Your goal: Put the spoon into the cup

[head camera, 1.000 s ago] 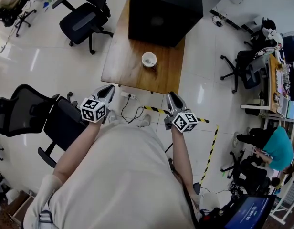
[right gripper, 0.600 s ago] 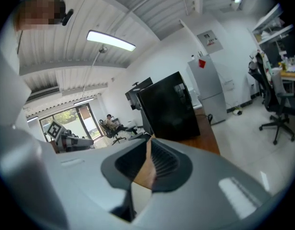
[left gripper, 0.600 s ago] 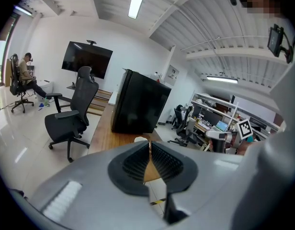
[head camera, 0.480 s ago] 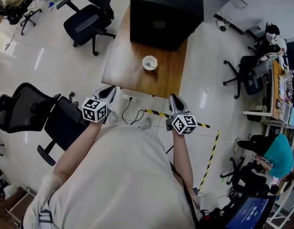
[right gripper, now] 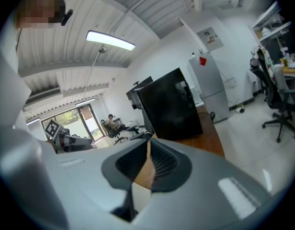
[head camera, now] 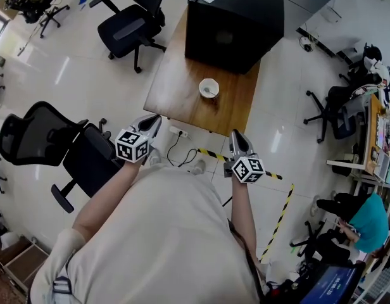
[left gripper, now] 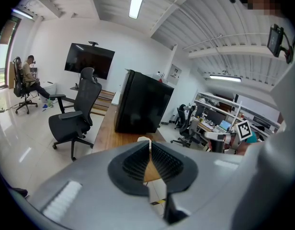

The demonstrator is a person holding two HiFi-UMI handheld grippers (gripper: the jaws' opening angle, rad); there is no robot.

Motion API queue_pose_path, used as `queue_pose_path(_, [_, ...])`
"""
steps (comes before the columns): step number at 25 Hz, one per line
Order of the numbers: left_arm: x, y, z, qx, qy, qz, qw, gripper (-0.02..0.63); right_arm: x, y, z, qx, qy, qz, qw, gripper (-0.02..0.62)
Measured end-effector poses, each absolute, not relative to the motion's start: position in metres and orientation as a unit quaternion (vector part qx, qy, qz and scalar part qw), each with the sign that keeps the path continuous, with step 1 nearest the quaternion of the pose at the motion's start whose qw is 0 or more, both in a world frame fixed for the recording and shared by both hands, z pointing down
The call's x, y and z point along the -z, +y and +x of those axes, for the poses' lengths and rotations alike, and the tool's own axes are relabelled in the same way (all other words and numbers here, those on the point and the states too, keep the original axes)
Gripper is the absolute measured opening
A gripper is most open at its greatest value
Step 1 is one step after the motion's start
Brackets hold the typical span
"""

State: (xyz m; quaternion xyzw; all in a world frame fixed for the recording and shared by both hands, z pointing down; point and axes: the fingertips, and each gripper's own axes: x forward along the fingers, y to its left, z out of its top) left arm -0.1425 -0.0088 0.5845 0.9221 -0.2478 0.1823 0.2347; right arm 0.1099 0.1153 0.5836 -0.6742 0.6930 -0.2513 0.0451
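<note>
Jaws pressed together, empty, on left gripper [head camera: 155, 121] and right gripper [head camera: 237, 137]. Cup [head camera: 209, 88] at 12 o'clock, well apart; spoon [head camera: 211, 92] seemingly inside already. Next: step closer, confirm.

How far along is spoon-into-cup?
Looks done: the spoon appears to sit inside the cup on the table. Nothing in hand: left gripper and right gripper are both shut and empty, short of the table's near edge. Nothing visibly left.

glossy white floor [head camera: 75, 81], wooden table [head camera: 176, 88], office chairs [head camera: 128, 27]
</note>
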Motion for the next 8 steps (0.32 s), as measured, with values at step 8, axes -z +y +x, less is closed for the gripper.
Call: queue_pose_path(8, [-0.5864,-0.0015,-0.1373,-0.181,-0.248,0.921,0.238,0.002,-0.5877,0.1178,0.1176,0.256,0.691,-0.675,0.041,0.018])
